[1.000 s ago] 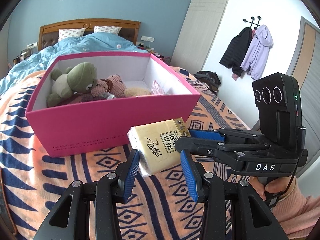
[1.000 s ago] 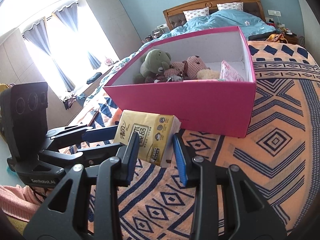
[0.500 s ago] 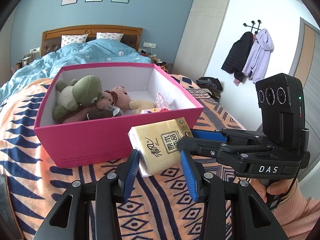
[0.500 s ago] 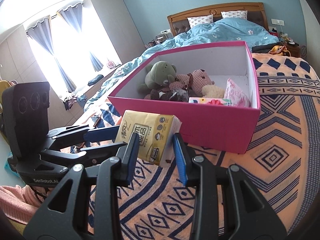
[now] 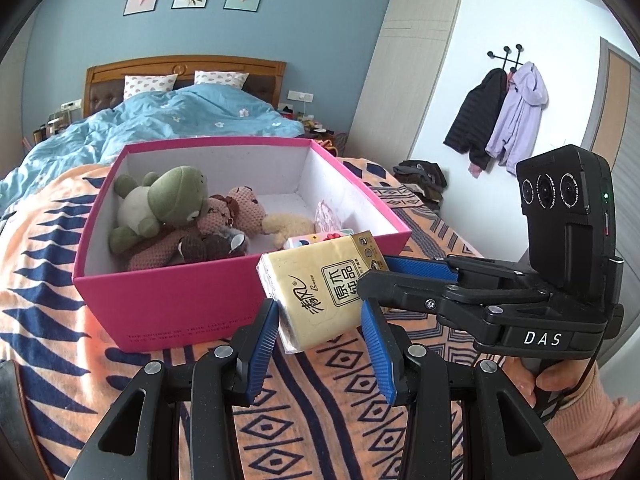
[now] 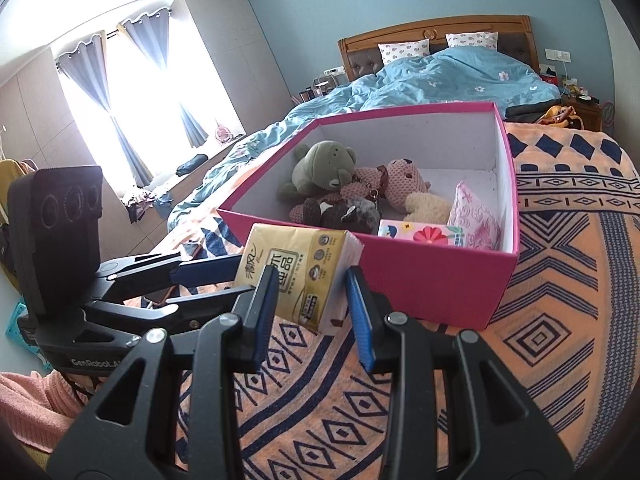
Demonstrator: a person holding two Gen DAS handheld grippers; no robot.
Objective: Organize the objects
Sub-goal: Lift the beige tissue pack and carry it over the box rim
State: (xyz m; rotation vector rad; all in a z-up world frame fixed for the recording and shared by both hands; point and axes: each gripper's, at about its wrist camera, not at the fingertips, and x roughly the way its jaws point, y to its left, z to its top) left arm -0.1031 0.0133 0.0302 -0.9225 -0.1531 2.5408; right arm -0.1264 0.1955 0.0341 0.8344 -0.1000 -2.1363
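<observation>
A yellow tissue pack [image 5: 320,288] [image 6: 300,272] hangs in the air just in front of the pink box [image 5: 176,300] [image 6: 432,288]. My left gripper [image 5: 320,344] is shut on one end of the pack and my right gripper [image 6: 312,308] is shut on the other end. The right gripper also shows in the left wrist view [image 5: 400,276], the left one in the right wrist view [image 6: 208,276]. The box holds a green plush bear [image 5: 172,200] [image 6: 324,168], pink and brown plush toys [image 5: 240,212], and small pink packets [image 6: 476,220].
The box sits on an orange and navy patterned blanket [image 5: 52,264] [image 6: 560,280] on a bed. A blue duvet [image 5: 192,116] and the headboard lie beyond. Coats hang on the wall [image 5: 504,116]. A bright window with curtains [image 6: 120,112] is at left.
Both grippers have lifted the tissue pack higher, so the box now shows from above with its contents in fuller view. The grip on the pack is unchanged.
</observation>
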